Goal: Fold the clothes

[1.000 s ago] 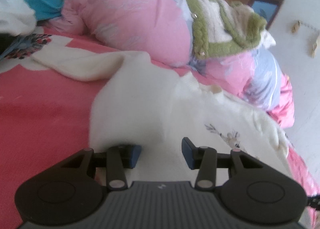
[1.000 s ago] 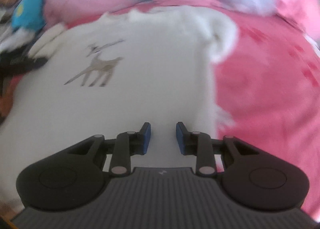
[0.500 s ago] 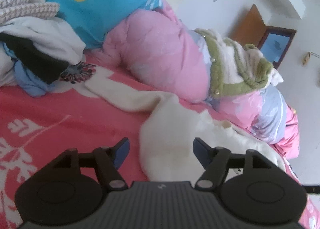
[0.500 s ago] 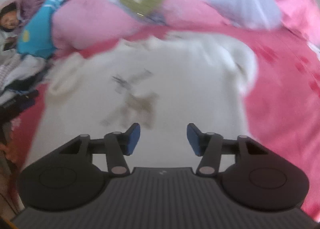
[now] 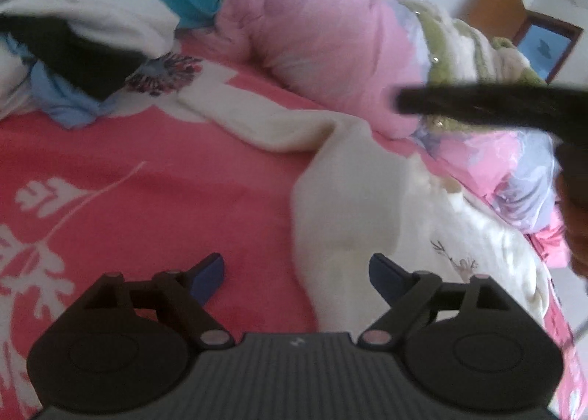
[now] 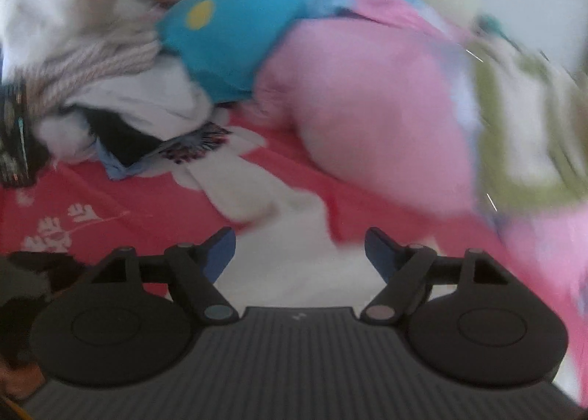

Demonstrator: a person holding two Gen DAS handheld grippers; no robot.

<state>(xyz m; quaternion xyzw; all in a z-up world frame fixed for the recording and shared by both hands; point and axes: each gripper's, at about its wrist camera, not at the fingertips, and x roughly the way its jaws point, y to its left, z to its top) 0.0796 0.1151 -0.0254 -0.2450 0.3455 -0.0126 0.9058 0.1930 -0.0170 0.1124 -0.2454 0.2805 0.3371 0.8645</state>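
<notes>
A cream sweater (image 5: 367,207) with a small deer print (image 5: 459,262) lies on the pink flowered bedsheet (image 5: 147,199), one sleeve (image 5: 264,122) stretched out to the left. My left gripper (image 5: 296,260) hovers over the sweater's left edge. Its jaws are opening wide and the pads touch nothing. A dark blurred bar, my right gripper's body (image 5: 477,104), crosses the upper right of the left wrist view, with a hand (image 5: 577,236) at the edge. In the blurred right wrist view my right gripper (image 6: 299,234) is above the sweater (image 6: 305,273) near its sleeve (image 6: 250,192). Its jaws are opening and hold nothing.
A bulky pink quilt (image 5: 323,34) runs along the far side of the bed, with a green-trimmed garment (image 5: 452,38) on it. A heap of loose clothes (image 5: 73,27) and a teal cushion (image 6: 228,45) lie at the far left. Brown wooden furniture (image 5: 496,8) stands by the wall.
Both grippers went from nearly shut to wide open. The right one swung fast from the deer print and the sweater's right edge over to the sleeve side. The left one drew back off the sweater.
</notes>
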